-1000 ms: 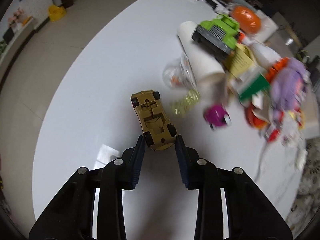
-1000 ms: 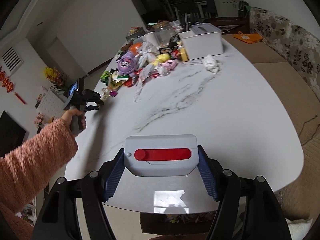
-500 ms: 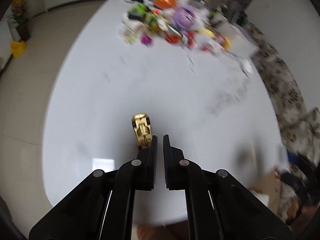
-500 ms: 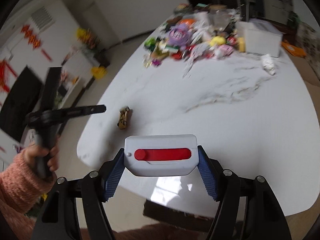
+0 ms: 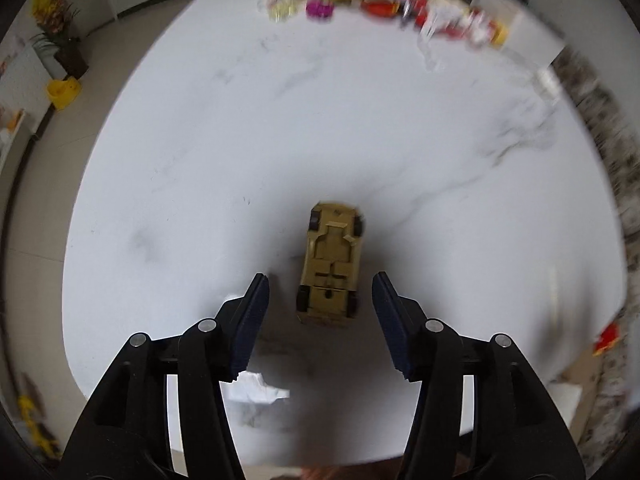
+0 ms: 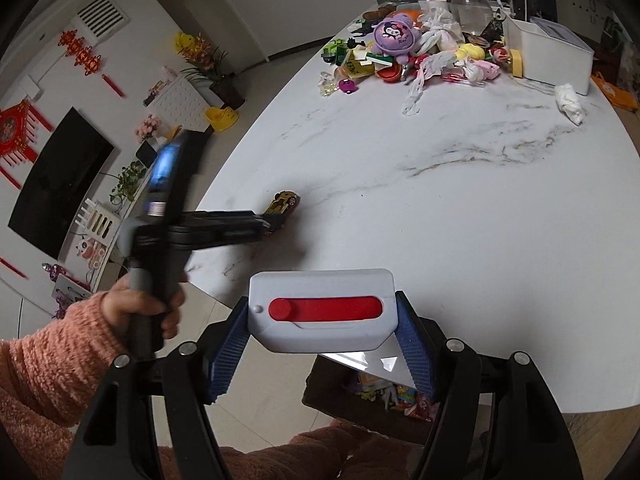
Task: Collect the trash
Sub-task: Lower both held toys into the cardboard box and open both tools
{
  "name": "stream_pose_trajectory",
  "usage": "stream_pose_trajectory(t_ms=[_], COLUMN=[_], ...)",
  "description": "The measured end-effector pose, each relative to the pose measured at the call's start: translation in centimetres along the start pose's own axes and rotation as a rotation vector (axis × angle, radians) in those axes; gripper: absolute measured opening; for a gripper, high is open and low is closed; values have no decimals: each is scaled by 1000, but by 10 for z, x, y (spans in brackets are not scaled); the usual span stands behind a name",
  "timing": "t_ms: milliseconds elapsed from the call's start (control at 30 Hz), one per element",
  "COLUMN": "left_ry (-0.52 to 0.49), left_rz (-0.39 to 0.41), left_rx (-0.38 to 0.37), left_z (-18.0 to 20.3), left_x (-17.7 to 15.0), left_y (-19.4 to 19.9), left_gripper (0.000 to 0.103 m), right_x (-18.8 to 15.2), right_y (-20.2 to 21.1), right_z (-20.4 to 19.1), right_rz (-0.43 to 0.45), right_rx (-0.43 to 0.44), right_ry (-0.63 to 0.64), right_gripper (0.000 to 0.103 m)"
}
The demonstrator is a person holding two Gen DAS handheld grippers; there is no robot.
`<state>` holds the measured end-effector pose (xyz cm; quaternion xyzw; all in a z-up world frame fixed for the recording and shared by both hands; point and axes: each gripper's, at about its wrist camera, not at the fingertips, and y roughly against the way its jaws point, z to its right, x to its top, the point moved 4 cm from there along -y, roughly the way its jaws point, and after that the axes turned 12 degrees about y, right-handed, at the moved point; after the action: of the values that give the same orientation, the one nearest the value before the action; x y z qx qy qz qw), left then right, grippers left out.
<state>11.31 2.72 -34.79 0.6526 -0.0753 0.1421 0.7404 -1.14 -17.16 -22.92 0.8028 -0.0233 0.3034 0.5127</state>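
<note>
— Where has the gold toy car (image 5: 331, 268) ended up?

— Flat on the white marble table (image 5: 200, 140), wheels up, near the edge closest to the person. The left gripper (image 5: 320, 300) hangs right over it, pointing steeply down. Its jaws are opening, and the car's rear end sits in the gap between the 2 blue pads (image 5: 251, 320) without either one touching it.

— And the other hand?

— The right gripper (image 6: 322, 340) has its jaws spread wide but clamped on a white plastic box with a red handle bar (image 6: 322, 309), 1 pad pressed against each end of it.

— Can you see the person?

— Only a hand (image 6: 144, 308) in a fluffy pink sleeve (image 6: 52, 376), wrapped around the left tool's grip.

— What about the rest of the trash?

— It's heaped at the far end of the table, well apart from the car: a purple cartoon toy (image 6: 396, 38), crumpled plastic bags (image 6: 436, 36), a green toy truck (image 6: 336, 50), a small magenta thing (image 6: 347, 86), a glass jar (image 6: 468, 10). Beside that heap stands a white bin (image 6: 548, 54), and a crumpled tissue (image 6: 570, 102) lies alone just in front of it.
</note>
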Motion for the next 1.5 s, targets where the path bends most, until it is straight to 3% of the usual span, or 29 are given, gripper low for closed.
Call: stream_pose_trajectory(t_ms=[67, 133, 267, 400, 533, 633, 767, 833, 900, 933, 967, 1033, 1133, 1200, 1333, 1500], left_ry=[-27, -45, -32, -58, -137, -185, -268, -271, -259, -240, -217, -159, -133, -100, -129, -152], left_rz=[-1, 4, -39, -48, -94, -176, -326, -403, -431, -450, -483, -494, -563, -591, -574, -553], left_rx=[-8, 7, -40, -118, -183, -227, -237, -243, -234, -223, -195, -158, -58, -44, -2, 1], left_z=[7, 11, 7, 2, 2, 5, 15, 20, 22, 23, 21, 12, 8, -2, -3, -1], left_x=[2, 5, 0, -23, -77, -120, -184, -206, -217, -224, -229, -242, -256, -266, -273, -274], left_y=[-1, 0, 6, 38, 78, 81, 40, -9, -52, -85, -112, -153, -205, -216, -212, -180], left_gripper=[49, 29, 29, 29, 29, 29, 29, 29, 30, 42, 70, 77, 77, 77, 77, 77], right_x=[-2, -6, -14, -25, -56, -88, -135, -154, -176, -184, -193, -216, -243, -254, -264, -251], right_y=[2, 4, 8, 8, 3, -2, -30, -51, -83, -95, -110, -143, -182, -193, -184, -155], right_z=[2, 3, 5, 3, -8, -18, -12, -2, 19, 28, 37, 60, 83, 91, 95, 84], right_rz=[7, 11, 12, -22, -107, -174, -242, -259, -267, -269, -275, -328, -403, -443, -428, -403], right_rx=[-3, -6, -5, -15, -14, -10, 5, -28, -91, -114, -136, -180, -214, -230, -222, -194], right_ry=[-11, -23, -42, -7, 32, 63, -12, -38, -76, -91, -108, -156, -186, -196, -253, -253], right_gripper=[68, 68, 68, 68, 68, 68, 68, 68, 71, 84, 89, 88, 86, 84, 85, 85])
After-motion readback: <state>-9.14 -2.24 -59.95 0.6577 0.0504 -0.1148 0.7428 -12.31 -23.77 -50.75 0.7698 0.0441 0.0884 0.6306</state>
